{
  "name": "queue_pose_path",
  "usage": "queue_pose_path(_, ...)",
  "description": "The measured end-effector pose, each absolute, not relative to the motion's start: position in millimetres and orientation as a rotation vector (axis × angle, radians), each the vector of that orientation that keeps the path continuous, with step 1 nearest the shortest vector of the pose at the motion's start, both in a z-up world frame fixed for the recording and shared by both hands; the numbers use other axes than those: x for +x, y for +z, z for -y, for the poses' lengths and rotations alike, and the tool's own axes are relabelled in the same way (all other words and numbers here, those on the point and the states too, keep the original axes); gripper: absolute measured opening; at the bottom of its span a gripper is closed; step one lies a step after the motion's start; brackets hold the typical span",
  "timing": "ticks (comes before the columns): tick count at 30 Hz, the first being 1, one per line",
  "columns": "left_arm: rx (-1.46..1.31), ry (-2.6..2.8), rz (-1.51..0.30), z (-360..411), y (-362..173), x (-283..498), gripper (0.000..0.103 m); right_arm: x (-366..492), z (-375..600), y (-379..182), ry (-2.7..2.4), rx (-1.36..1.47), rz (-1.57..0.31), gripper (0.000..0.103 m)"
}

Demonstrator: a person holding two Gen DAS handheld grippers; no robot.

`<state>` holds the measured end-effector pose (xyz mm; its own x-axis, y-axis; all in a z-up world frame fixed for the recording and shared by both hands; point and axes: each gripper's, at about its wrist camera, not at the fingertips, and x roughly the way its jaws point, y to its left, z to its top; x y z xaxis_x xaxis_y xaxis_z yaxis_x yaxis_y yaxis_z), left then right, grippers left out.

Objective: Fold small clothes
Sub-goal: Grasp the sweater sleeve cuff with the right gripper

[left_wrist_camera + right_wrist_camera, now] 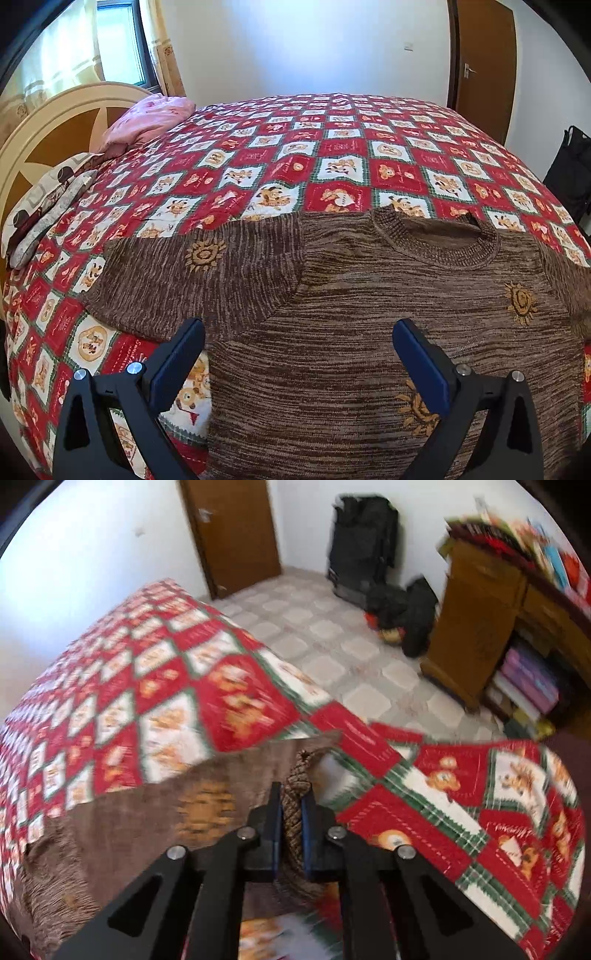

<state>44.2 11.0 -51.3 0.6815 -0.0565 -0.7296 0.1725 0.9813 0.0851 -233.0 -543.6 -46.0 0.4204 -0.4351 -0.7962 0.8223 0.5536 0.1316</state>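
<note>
Brown marled knit sweater with embroidered orange suns (pixel 369 295) lay spread flat, front up, on the red-and-white patchwork quilt with bear prints (pixel 295 147), ribbed round collar (pixel 436 240) toward the quilt's far side, one sleeve (pixel 177 273) stretched toward the quilt's pillow end. Ribbed cuff of the other sleeve (pixel 295 805) pinched between the closed blue pads of the right gripper (pixel 292 827), lifted just off the quilt near its floor-side edge. Left gripper (pixel 299 354) hung over the sweater's body, jaws wide, nothing between them. Likely trouble: only a thin bunch of cuff clamped, so could slip out mid-fold; body unpinned, so could drag and wrinkle across the quilt; blur in the right view suggested a hasty pull.
</note>
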Motion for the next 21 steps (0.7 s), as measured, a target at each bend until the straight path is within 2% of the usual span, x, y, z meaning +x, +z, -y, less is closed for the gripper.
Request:
queue_pose_path(6, 0.117, -0.117, -0.795, -29, -44, 43, 0.102, -184, 453, 2, -0.668, 0.396, -0.757, 0.011)
queue_pose_path(10, 0.093, -0.095, -0.787, -46, -40, 45, 0.102, -136, 396, 9, -0.510, 0.347, -0.765, 0.011)
queue_pose_path(14, 0.077, -0.064, -0.783, -63, -40, 48, 0.102, -92, 333, -8, -0.369, 0.300, -0.782, 0.011)
queue_pose_path(21, 0.071, -0.020, -0.792, -87, -49, 54, 0.102, -42, 254, -68, -0.269, 0.269, -0.855, 0.011)
